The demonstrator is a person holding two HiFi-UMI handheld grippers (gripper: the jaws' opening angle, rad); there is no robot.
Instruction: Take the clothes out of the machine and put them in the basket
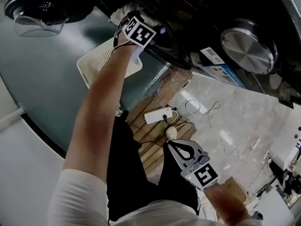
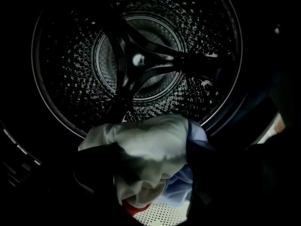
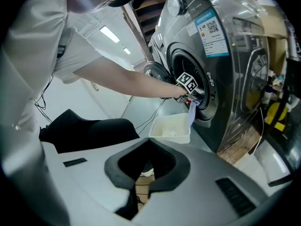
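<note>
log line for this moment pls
left gripper: open round clothes at machine mouth | right gripper: shut, empty | basket: floor, below mouth

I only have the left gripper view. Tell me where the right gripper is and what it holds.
Observer: The right gripper hangs low beside the person's leg, away from the machine, with its jaws shut and nothing in them.
Operator: Go on.
Observer: The basket stands on the floor in front of the machine, below its opening.
Operator: One more.
Observer: The door is swung wide open, off to the side of the left arm.
</note>
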